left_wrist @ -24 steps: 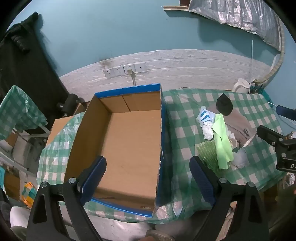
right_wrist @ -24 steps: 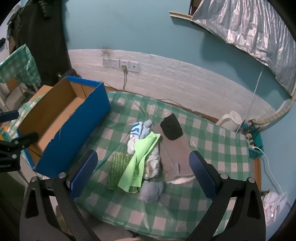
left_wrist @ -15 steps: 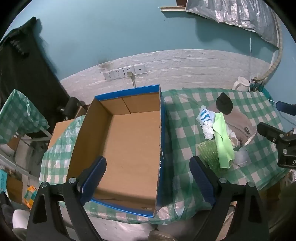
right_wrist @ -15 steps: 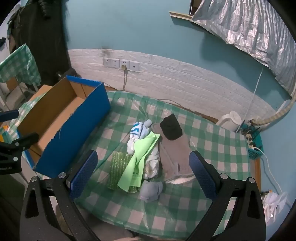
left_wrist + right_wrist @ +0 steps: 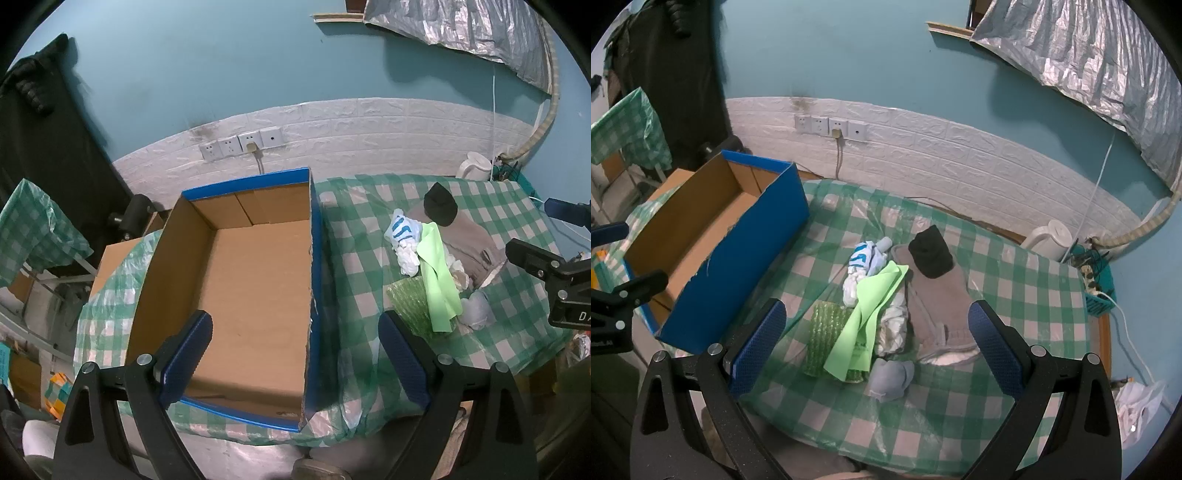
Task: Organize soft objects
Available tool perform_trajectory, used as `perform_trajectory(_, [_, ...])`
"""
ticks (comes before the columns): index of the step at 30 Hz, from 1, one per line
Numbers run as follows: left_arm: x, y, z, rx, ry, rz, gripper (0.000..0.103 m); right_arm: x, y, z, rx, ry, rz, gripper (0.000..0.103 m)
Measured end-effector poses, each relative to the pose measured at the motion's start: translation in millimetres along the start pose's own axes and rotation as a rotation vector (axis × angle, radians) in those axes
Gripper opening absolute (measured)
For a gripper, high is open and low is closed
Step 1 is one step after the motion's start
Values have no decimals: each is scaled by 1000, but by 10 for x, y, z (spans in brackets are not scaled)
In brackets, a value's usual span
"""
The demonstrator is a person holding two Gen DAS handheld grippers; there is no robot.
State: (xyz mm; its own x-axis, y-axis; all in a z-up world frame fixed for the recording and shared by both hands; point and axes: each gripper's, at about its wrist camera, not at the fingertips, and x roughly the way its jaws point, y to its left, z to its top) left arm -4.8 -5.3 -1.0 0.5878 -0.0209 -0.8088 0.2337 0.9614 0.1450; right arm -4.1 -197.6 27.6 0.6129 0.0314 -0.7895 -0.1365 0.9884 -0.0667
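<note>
A pile of soft things lies on the green checked table point(image 5: 1015, 280): a light green cloth point(image 5: 866, 325), a green textured pad point(image 5: 823, 332), white and blue-striped socks point(image 5: 862, 260), a black sock point(image 5: 931, 253), grey fabric point(image 5: 942, 299) and a pale blue sock point(image 5: 892, 376). An empty blue cardboard box point(image 5: 255, 280) stands on the left of the table. My right gripper point(image 5: 875, 350) is open, above the near side of the pile. My left gripper point(image 5: 295, 354) is open, over the box's near right corner. The pile shows in the left wrist view point(image 5: 436, 269).
A white kettle point(image 5: 1049, 236) and a power strip basket point(image 5: 1097, 288) sit at the table's far right. Wall sockets point(image 5: 831, 125) with a cord are behind. A second cardboard box point(image 5: 114, 258) and a covered rack point(image 5: 33, 229) stand left of the table.
The left wrist view has shifted slightly, so the box and pile sit a little lower and to the left. The right gripper has barely moved. Both stay open.
</note>
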Motion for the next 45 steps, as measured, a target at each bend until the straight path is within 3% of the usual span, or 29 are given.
perform_trajectory(45, [-5, -99, -72, 1, 11, -13, 93, 17, 7, -50, -5, 8, -7, 98])
